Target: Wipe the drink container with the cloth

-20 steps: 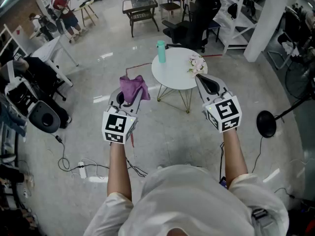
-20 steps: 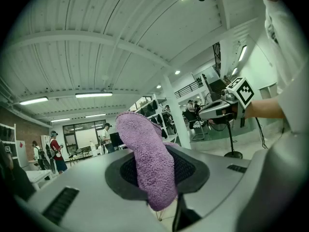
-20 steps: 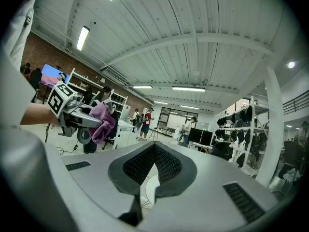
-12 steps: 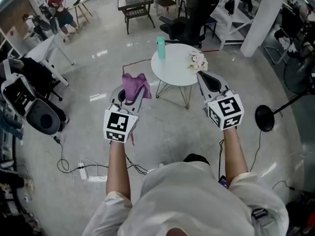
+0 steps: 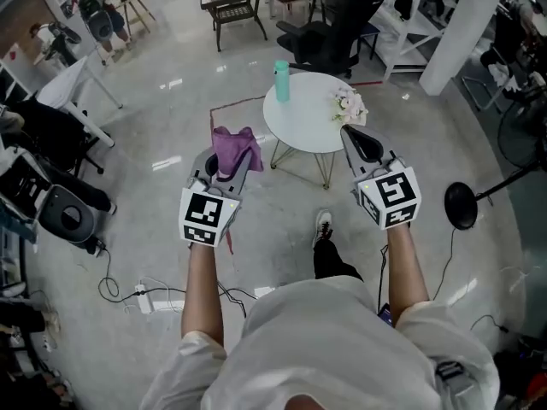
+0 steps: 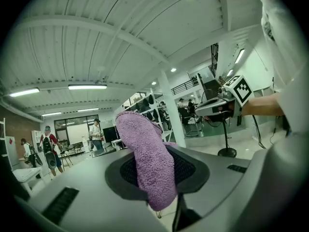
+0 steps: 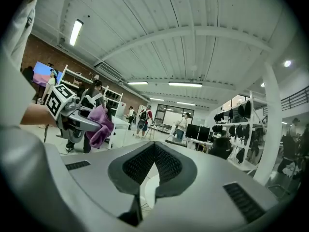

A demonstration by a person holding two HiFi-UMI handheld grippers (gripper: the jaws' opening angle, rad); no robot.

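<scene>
The left tool [image 5: 224,162] is clamped on a purple cloth [image 5: 232,149], which stands up out of its jaws in a loose bunch. In the left gripper view the terry fabric fills the gap between the two dark pads and hangs a little below them. The right tool [image 5: 352,138] is closed on nothing, its pads meeting along a thin seam in the right gripper view. Both tools are held out in front of the person at about the same height, well apart from each other, pointing nearly level toward a small round white counter [image 5: 301,131] on thin wire legs. The teal bottle [image 5: 281,82] stands upright near the counter's far left edge, apart from both tools. A small bunch of pale flowers [image 5: 346,105] lies toward the counter's right edge. In the head view the cloth shows just left of the counter, and the right tool's tips overlap the counter's right rim below the flowers. One shoe [image 5: 322,226] is planted on the glossy grey floor [image 5: 162,109] between the two arms. A black office chair [image 5: 333,37] stands beyond the counter.
</scene>
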